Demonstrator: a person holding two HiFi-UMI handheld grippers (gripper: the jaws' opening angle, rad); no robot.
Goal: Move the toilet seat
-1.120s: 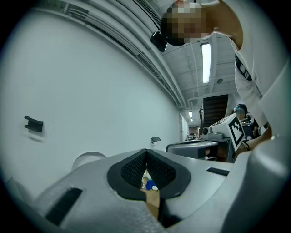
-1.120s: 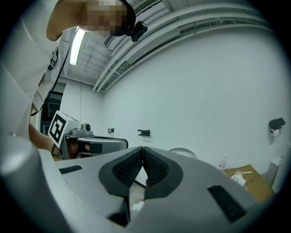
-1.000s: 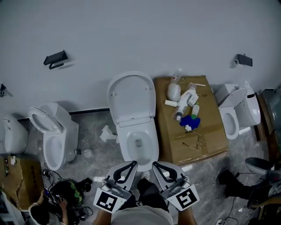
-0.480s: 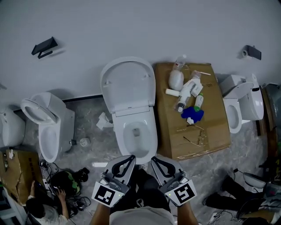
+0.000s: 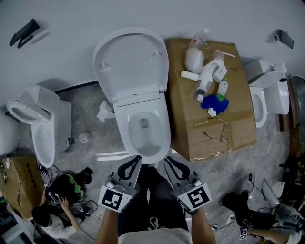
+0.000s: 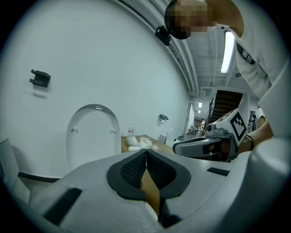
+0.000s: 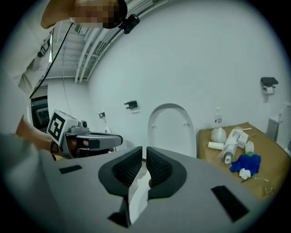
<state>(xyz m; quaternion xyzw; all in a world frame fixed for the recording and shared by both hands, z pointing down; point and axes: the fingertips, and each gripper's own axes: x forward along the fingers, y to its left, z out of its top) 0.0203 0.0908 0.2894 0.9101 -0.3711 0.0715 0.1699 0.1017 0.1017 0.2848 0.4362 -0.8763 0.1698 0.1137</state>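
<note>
White and raised, the seat (image 5: 131, 64) is seen standing upright against the wall (image 5: 143, 14), behind the open bowl (image 5: 144, 136) of the middle toilet, and it is touched by neither gripper. The left gripper (image 5: 135, 161) and the right gripper (image 5: 167, 162) are held low and side by side before the person's body, just at the bowl's front rim in the head view, well apart from the seat. Their tips are pointed forward toward the toilet and angled slightly inward, with the marker cubes (image 5: 116, 199) turned back toward the person; both forearms (image 5: 108, 228) are seen entering from the bottom edge. In the left gripper view the jaws are pressed together with nothing caught between them, and the seat is framed beyond, left of the tips. The right gripper's jaws are likewise clenched on nothing, the seat rising straight ahead just above them. A sheet of cardboard (image 5: 214, 133) is laid on the floor to the right of the toilet, with bottles (image 5: 206, 81) and a blue cloth (image 5: 213, 102) scattered on it. Another toilet (image 5: 35, 128) is placed to the left.
</note>
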